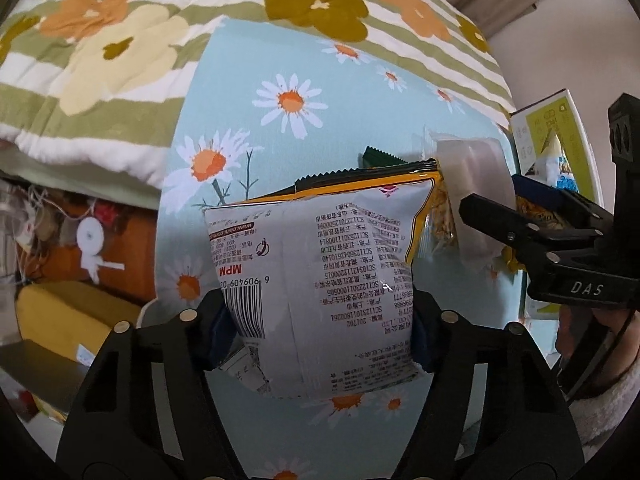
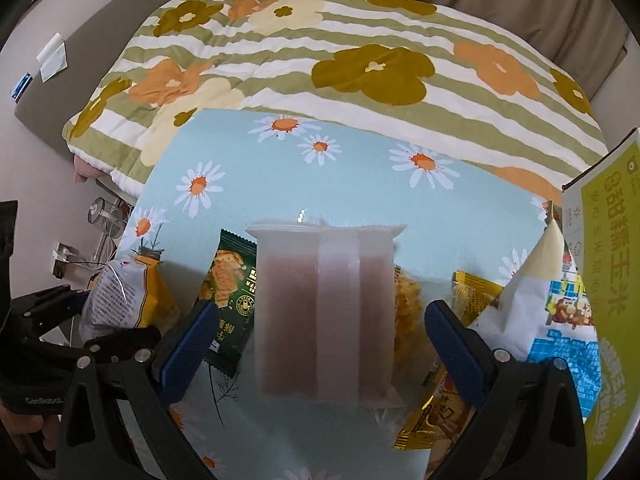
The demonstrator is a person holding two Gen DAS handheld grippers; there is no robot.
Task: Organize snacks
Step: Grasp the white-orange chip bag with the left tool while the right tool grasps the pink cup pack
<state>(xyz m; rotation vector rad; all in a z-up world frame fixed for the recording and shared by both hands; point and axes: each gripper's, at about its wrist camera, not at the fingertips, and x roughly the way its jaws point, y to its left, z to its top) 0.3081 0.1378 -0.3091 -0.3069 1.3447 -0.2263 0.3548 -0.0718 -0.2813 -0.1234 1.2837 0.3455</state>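
1. snacks lie bunched on the daisy-print desk (image 2: pixel 360 168); take the translucent pink packet (image 2: pixel 326 312) as the landmark.
2. the left gripper (image 1: pixel 316 328) has its fingers (image 1: pixel 218 332) pressed in on the white-backed chip bag (image 1: pixel 316 264), which is held clear of the desk, to the left of the pink packet.
3. the right gripper (image 2: pixel 320 344) stands wide apart; its blue fingers (image 2: pixel 456 340) sit either side of the pink packet without touching it, so it holds nothing.
4. a green cracker packet (image 2: pixel 232 292) lies just left of the pink packet, partly under it; a yellow wrapper (image 2: pixel 436 420) and a white cartoon bag (image 2: pixel 560 312) lie to its right, with a green-and-white box (image 2: pixel 608 264) beyond.
5. judgement: the step in hand looks like closing the right fingers on the pink packet. centre it between the fingers, squeeze across the flat sides gently since the wrap looks soft, and keep the tips clear of the green cracker packet.
6. keep the chip bag grip light; it looks puffed and could slip or burst.
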